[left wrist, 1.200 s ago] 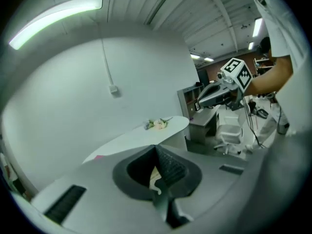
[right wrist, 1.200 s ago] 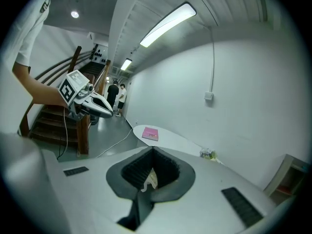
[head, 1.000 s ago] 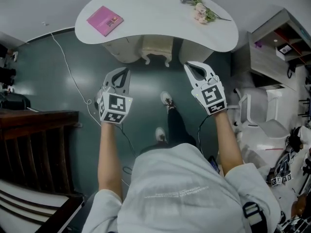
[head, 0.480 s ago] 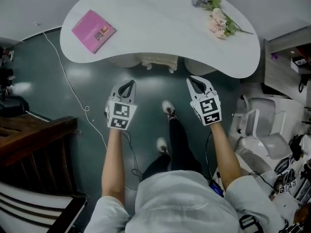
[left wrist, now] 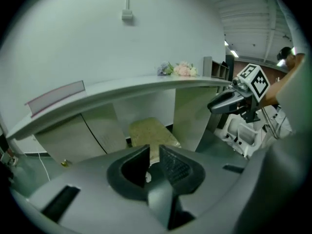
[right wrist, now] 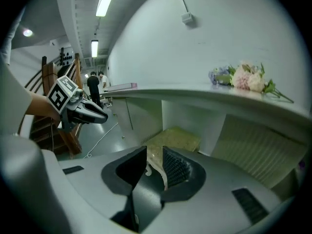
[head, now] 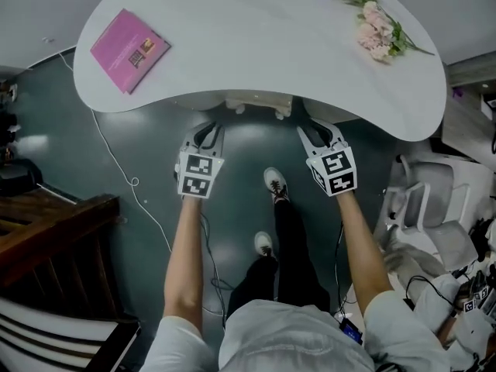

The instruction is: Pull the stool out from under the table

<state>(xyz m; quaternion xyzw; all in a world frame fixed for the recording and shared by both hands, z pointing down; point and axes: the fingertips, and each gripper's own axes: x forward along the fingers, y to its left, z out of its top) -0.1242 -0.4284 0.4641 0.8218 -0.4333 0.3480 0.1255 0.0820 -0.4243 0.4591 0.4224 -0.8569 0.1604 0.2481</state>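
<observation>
The stool [head: 259,102] stands tucked under the white table [head: 256,45]; only its cream front edge shows in the head view. Its yellowish cushion [left wrist: 151,132] lies ahead of both grippers, between the table's white supports. My left gripper [head: 208,135] hovers just short of the table's edge, left of the stool, shut with nothing in it. My right gripper [head: 316,132] hovers level with it on the stool's right. Its jaws have just been opening and stand a little apart, with nothing between them. Neither gripper touches the stool.
A pink book [head: 129,49] lies on the table's left end, a bunch of flowers [head: 376,22] on its right. A white cable [head: 132,183] trails over the floor at left by dark wooden furniture [head: 54,231]. A white chair [head: 426,200] stands at right. My feet [head: 275,184] are between the grippers.
Both grippers have moved forward and down toward the table's edge. The table has come nearer and fills more of the head view, hiding more of the stool.
</observation>
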